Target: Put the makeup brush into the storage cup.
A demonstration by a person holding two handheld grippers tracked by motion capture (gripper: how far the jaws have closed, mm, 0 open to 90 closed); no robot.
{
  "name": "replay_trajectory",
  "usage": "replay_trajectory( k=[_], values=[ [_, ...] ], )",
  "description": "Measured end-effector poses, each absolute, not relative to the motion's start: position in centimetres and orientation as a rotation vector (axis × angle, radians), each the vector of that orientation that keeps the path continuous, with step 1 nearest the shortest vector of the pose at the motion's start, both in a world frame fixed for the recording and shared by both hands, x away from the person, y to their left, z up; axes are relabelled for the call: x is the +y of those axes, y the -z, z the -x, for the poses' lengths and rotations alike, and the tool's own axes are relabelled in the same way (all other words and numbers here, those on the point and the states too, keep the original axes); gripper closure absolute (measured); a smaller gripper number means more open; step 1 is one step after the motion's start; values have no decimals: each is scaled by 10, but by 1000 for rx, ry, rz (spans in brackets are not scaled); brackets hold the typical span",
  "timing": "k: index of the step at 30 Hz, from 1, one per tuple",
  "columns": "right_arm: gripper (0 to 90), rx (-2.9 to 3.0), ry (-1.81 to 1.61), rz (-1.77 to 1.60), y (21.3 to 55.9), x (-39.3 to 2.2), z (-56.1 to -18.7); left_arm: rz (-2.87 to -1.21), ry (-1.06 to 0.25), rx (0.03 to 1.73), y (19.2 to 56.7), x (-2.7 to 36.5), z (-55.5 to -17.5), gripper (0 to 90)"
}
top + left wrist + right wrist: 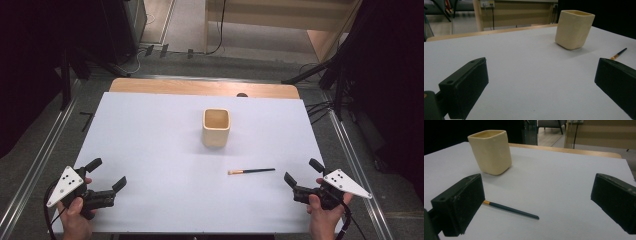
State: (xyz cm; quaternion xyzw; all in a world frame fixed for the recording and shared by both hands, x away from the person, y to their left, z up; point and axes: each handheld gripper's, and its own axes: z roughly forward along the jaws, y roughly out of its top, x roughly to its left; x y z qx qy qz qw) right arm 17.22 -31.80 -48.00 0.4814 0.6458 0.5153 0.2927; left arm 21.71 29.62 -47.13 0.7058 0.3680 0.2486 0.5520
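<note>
We see a table (150, 150) covered with a white sheet, and on it a cream cup (216, 127) standing upright near the middle, a little toward the far side. Nearer to us and slightly to the right of the cup lies a thin brush (251, 171), flat on the sheet, with a dark handle and an orange end pointing left; it is apart from the cup.

Our left hand (76, 212) holds the left gripper (106, 174) at the near left corner of the table, its jaws spread wide with nothing between them. In the left gripper view we look between those jaws at bare sheet, with the cup (574, 28) ahead to the right and the brush (619, 53) beyond the right jaw.

Our right hand (325, 215) holds the right gripper (302, 171) at the near right edge, jaws likewise wide apart and empty. In the right gripper view the brush (511, 210) lies just ahead between the jaws, its orange end beside the left jaw, and the cup (491, 151) stands farther off.
</note>
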Motion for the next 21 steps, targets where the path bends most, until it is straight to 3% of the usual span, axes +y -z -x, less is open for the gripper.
replay_trajectory(
  k=[9, 21],
  values=[
    [0, 1791, -1363, -1233, 470, -311, -177, -1682, -580, 863, 472, 293, -219, 0],
    [23, 2017, -1260, -1085, 443, -291, -210, -1703, -572, 847, 473, 288, -220, 0]
  ],
)
